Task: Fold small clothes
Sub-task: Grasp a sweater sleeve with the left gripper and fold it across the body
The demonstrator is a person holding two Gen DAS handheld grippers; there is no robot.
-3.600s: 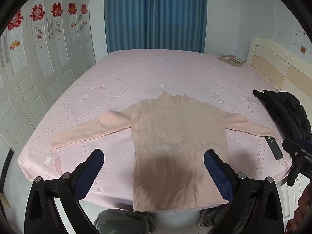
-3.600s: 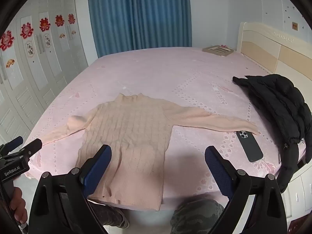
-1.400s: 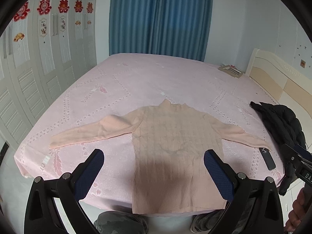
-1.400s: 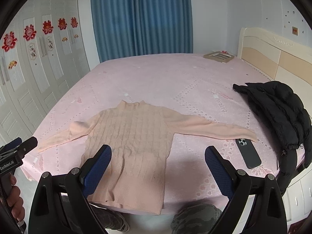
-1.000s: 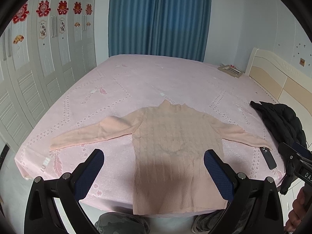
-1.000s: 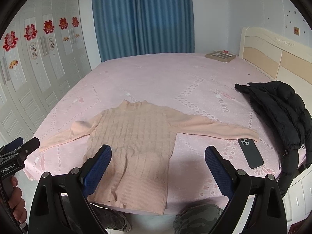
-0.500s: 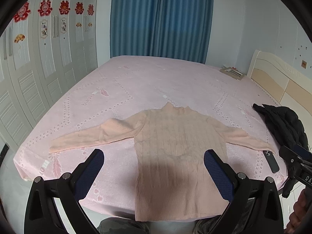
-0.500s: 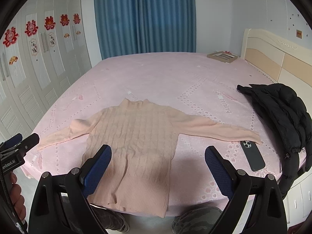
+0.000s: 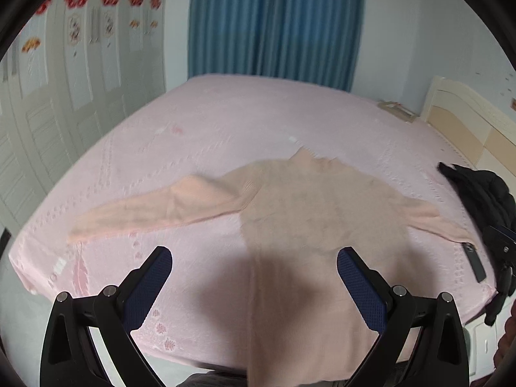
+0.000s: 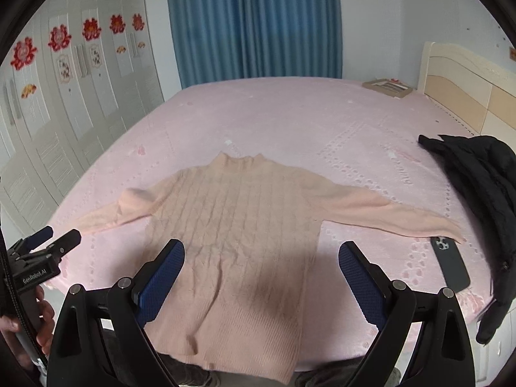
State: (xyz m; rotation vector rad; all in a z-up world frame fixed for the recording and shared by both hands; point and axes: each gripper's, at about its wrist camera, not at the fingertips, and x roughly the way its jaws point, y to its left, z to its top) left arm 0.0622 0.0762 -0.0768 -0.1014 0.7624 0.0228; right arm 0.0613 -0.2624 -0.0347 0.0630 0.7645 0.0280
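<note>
Your left tool (image 9: 254, 258) and right tool (image 10: 261, 251) are both spread, empty, above the sweater (image 10: 238, 225) lying flat on the bed (image 10: 290, 113).

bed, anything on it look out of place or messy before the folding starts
A phone lies by the bed's near edge, its top touching the sweater's right cuff, so it sits where that sleeve gets handled. A black jacket is heaped beside it. The sweater's hem hangs over the edge, and its other sleeve is slightly bunched.
</note>
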